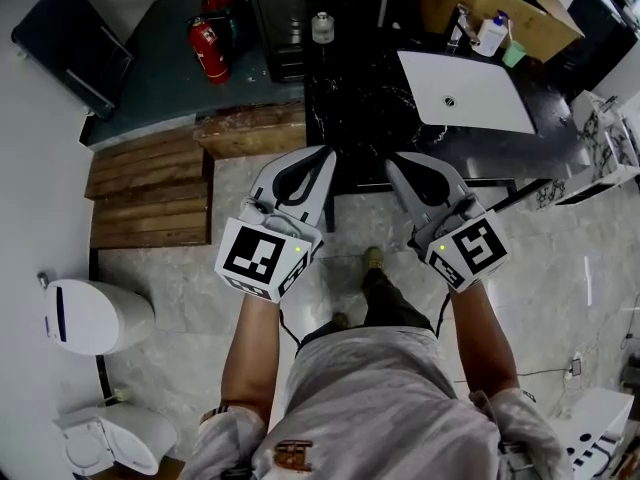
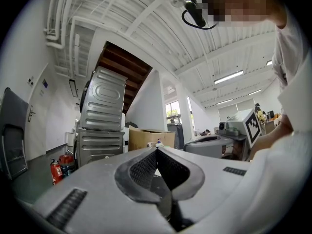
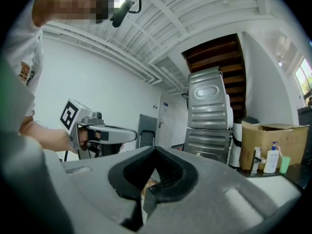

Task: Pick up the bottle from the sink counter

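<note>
Counter (image 1: 360, 118): black, dead ahead, with the white sink (image 1: 430, 73) set in its right half. The person stands back on the floor side. Left gripper (image 1: 327, 152) and right gripper (image 1: 393, 160) are side by side at the near counter edge. Both are clenched tight, with nothing between the pads in either gripper view.

My read of the step in hand: approach, no reach begun.

To do it well:
- Use the right gripper, since it's on the bottle's side.
- Open the jaws before crossing the sink, not at the bottle.
- Come in level over the basin, with the pads either side of the body below the pump.
- Line the jaws up to pass between the faucet and the cup. It's a tight slot and the cup is likely to get knocked.
- Close on the body, then lift straight up.

Bottle (image 1: 490, 34): white with a blue pump top, upright at the sink's far right corner. The faucet (image 1: 460, 23) is just beside it on one side and a green cup (image 1: 514, 54) on the other.

Relative to the tool: the bottle is well apart from the right gripper, ahead and to its right, across the whole sink. The right gripper view puts it right of the jaw line, not between the jaws. It is farther still from the left gripper.

A clear jar (image 1: 322, 26) stands far ahead of the left gripper. I take the pump bottle as the target but can't be sure.
</note>
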Demonstrator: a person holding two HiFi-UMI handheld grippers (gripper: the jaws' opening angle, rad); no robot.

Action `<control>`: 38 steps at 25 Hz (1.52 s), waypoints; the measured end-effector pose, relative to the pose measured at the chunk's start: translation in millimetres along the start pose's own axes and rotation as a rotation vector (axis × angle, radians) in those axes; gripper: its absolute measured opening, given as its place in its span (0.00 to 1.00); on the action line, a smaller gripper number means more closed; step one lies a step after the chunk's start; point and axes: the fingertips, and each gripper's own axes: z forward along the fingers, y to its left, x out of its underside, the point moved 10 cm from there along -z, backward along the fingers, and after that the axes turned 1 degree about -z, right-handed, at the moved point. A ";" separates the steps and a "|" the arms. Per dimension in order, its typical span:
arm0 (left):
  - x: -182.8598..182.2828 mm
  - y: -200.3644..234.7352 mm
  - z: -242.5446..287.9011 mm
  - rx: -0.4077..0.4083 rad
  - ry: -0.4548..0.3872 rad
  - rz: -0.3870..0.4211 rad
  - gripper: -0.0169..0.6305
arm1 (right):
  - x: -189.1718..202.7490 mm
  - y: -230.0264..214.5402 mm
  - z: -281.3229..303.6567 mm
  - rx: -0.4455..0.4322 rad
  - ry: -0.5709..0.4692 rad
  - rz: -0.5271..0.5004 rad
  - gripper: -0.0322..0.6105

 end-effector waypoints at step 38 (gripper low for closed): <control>32.1 207.7 299.7 -0.227 0.199 0.081 0.12 | 74.0 -311.1 219.8 -0.177 0.021 0.107 0.05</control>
